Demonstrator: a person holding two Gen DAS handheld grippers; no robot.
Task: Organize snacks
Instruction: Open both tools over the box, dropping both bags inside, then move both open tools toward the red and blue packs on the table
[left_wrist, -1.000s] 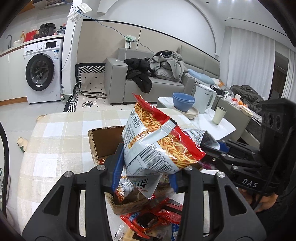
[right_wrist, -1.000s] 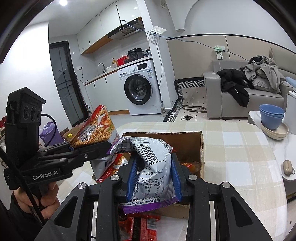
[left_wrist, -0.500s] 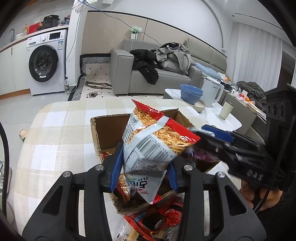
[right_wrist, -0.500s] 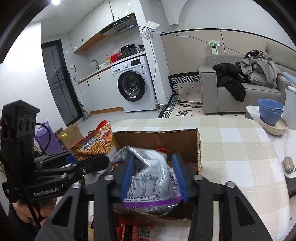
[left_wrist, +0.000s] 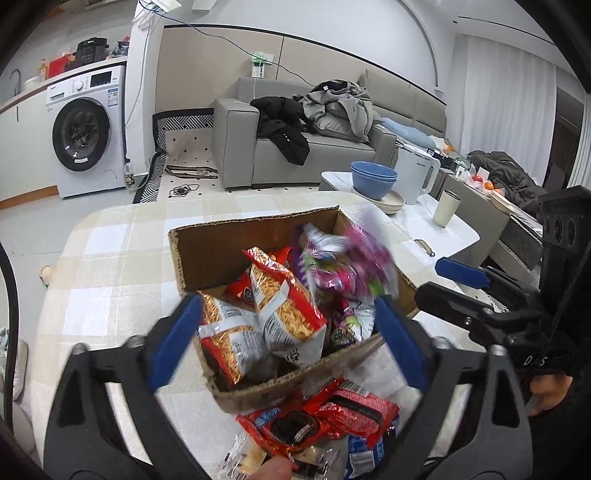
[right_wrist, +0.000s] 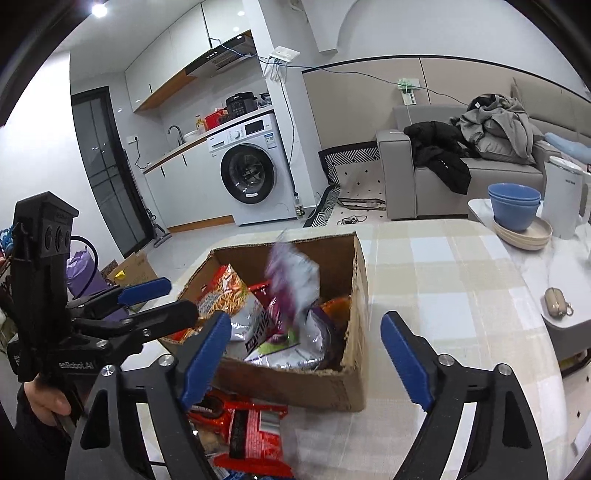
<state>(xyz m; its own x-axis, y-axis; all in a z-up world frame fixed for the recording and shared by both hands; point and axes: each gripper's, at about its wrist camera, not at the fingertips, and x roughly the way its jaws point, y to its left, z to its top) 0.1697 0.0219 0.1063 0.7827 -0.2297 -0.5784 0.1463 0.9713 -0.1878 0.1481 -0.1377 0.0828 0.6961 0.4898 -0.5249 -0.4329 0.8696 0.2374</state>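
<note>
your left hand-held gripper (left_wrist: 288, 339) and right hand-held gripper (right_wrist: 301, 360): jaws just opened, both released; noodle packet (left_wrist: 284, 310) and purple packet (right_wrist: 291, 280) inside the cardboard box (right_wrist: 295, 384) on the tabletop (right_wrist: 450, 295).

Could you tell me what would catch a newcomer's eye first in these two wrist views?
Most striking is the open cardboard box on the checked tablecloth, stuffed with bright snack bags. A purple and silver bag shows as a motion blur over the box. Both tools, left tool and right tool, stand open with blue pads and nothing between them, having just opened. More red packets lie in front of the box.
</note>
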